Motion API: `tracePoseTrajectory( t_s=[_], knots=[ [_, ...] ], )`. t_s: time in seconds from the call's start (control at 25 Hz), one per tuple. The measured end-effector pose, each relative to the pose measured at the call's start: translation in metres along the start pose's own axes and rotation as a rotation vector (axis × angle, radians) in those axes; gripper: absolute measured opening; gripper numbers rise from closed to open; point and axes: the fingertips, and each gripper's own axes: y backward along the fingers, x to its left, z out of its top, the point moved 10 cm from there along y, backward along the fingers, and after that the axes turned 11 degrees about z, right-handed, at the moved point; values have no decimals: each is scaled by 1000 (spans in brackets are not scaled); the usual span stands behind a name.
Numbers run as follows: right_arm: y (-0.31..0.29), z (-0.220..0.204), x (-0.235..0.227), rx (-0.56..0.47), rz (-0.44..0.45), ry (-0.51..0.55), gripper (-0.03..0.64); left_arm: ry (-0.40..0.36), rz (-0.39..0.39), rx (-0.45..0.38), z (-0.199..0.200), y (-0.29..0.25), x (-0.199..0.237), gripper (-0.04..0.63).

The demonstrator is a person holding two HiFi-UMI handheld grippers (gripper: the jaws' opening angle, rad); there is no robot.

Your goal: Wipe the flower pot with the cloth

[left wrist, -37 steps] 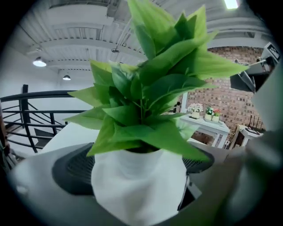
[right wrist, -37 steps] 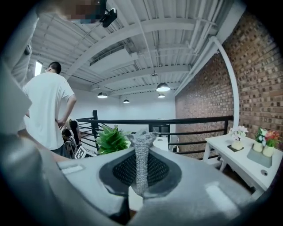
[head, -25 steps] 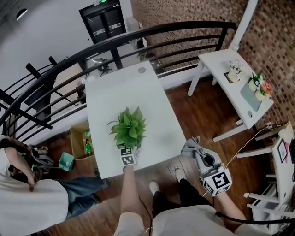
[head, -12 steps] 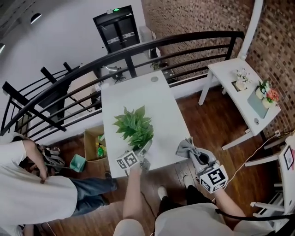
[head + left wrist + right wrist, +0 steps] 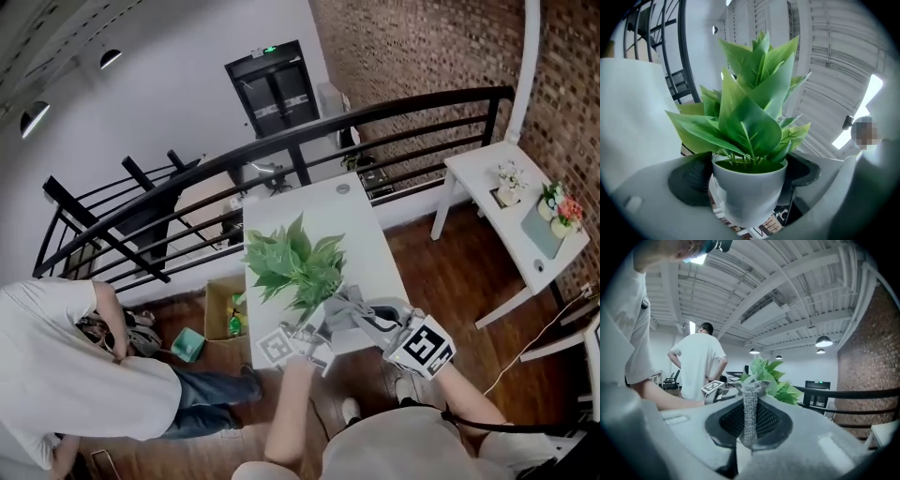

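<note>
A white flower pot (image 5: 749, 190) with a green leafy plant (image 5: 295, 261) is held up off the white table (image 5: 366, 239). My left gripper (image 5: 749, 192) is shut on the pot, one dark pad on each side of it. In the head view the left gripper (image 5: 307, 334) sits under the leaves, in front of the table's near edge. My right gripper (image 5: 749, 420) is shut on a grey cloth (image 5: 751, 411), which stands up in a bunched strip between the jaws. The cloth (image 5: 361, 314) hangs right beside the pot, and the right gripper (image 5: 375, 323) is just right of the left one.
A black railing (image 5: 281, 150) curves behind the table. A person in a white shirt (image 5: 75, 375) stands at the left, by a cardboard box (image 5: 223, 302) on the wooden floor. A second white table (image 5: 511, 220) with flowers stands at the right by the brick wall.
The left gripper has lifted the pot off the table and rolled it. The right gripper has brought the cloth up and left, close to the pot.
</note>
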Motion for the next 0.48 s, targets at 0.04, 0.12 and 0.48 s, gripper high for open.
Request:
tracePoseTrajectory(
  t_s=[0.04, 0.12, 0.48],
  knots=[
    [-3, 9, 2, 29, 12, 22, -8, -11, -19, -1, 0, 0, -9, 520],
    [-6, 23, 3, 75, 8, 70, -8, -32, -46, -4, 0, -1, -23, 520],
    [4, 32, -35, -5, -63, 18, -6, -74, -163, 3, 4, 9, -46, 517]
  ],
)
